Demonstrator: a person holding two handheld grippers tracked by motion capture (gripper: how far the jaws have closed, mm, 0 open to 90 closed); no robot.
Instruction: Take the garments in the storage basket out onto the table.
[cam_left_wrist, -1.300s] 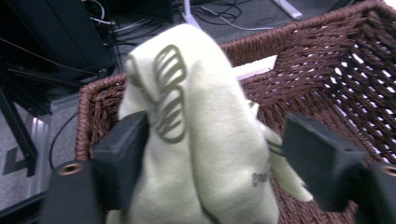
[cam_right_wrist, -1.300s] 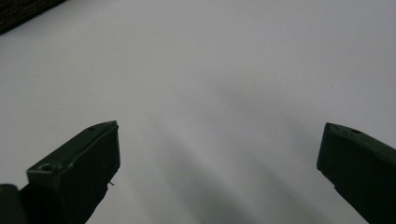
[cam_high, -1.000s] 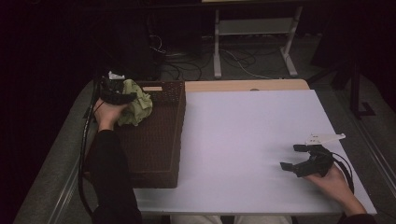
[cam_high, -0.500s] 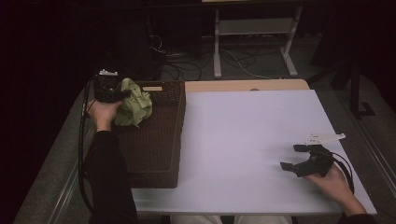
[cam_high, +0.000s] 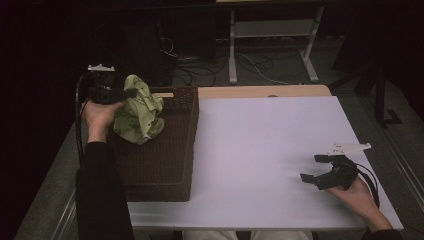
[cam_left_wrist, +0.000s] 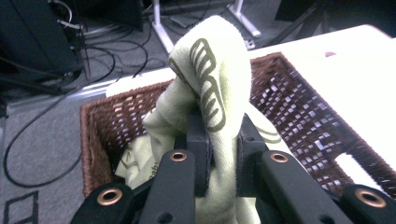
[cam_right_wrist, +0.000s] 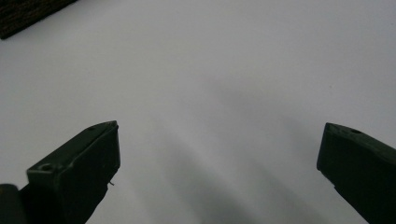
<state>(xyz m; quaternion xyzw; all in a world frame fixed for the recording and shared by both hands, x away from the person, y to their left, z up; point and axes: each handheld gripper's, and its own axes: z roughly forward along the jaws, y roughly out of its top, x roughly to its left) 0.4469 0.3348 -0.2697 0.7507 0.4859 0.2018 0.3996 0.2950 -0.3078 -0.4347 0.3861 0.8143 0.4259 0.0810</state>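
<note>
A pale green cloth (cam_high: 137, 112) with darker green print hangs over the far end of a dark brown wicker basket (cam_high: 165, 155) at the table's left. My left gripper (cam_high: 131, 93) is shut on the cloth's top fold. In the left gripper view the cloth (cam_left_wrist: 210, 79) bulges up between the two black jaws of that gripper (cam_left_wrist: 223, 154), and its lower part trails down into the basket (cam_left_wrist: 299, 98). My right gripper (cam_high: 312, 167) rests low over the white tabletop near the front right, open with nothing between its jaws; the same gripper (cam_right_wrist: 219, 154) appears in its own view spread wide.
The white table (cam_high: 270, 145) spreads to the right of the basket. A wooden strip (cam_high: 265, 91) runs along its far edge. Beyond it are floor cables (cam_high: 250, 62) and a white metal stand (cam_high: 270, 45). The basket's far rim (cam_left_wrist: 135, 95) is close to the table's left edge.
My left gripper has lifted the green cloth a little higher above the basket and drawn it slightly toward the far left. The right gripper has stayed put.
</note>
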